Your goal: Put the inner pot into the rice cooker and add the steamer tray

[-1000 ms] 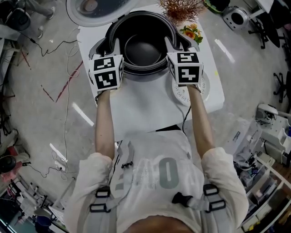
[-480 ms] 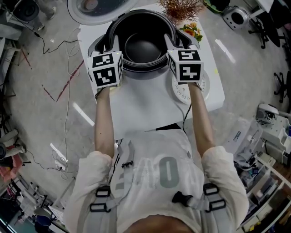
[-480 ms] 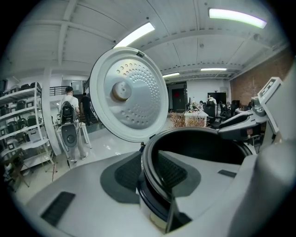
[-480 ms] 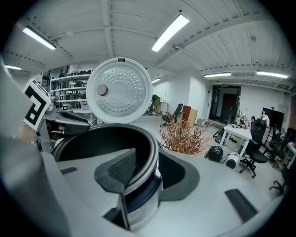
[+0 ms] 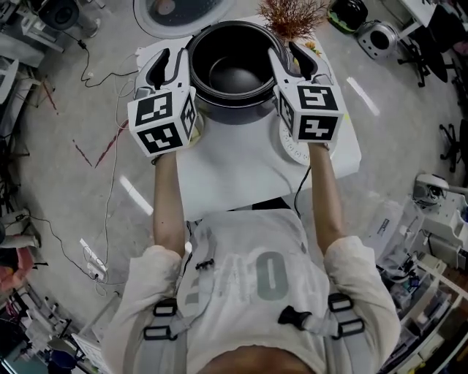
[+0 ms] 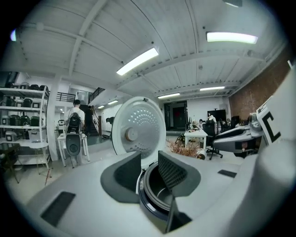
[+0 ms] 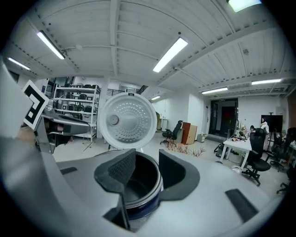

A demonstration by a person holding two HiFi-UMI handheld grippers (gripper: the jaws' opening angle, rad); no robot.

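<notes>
1. Two bare forearms reach forward from the person's pale shirt, each hand behind a marker cube (image 5: 162,120).
2. Just past the cubes, the left gripper (image 5: 170,60) and the right gripper (image 5: 290,60) sit on opposite sides of the dark inner pot (image 5: 234,73).
3. In the left gripper view, the left gripper (image 6: 149,173) is clamped on the pot's (image 6: 155,199) rim. One pad is outside the wall and the other inside.
4. In the right gripper view, the right gripper (image 7: 145,173) pinches the far side of the rim in the same way. Its left pad is inside the pot (image 7: 138,194) and its right pad outside.
5. The pot is upright and empty between the two grippers. It seems to hang above the white table (image 5: 241,168) rather than rest on it, though the steep head view makes this hard to judge.
6. A white perforated steamer tray (image 5: 295,150) lies flat on the table, partly under the right gripper's cube.
7. Beyond the pot, the rice cooker's round white lid (image 6: 138,129) stands open and upright. The cooker's body is hidden behind the pot.
8. A dried, twiggy plant (image 5: 292,14) stands at the table's far right edge.
</notes>
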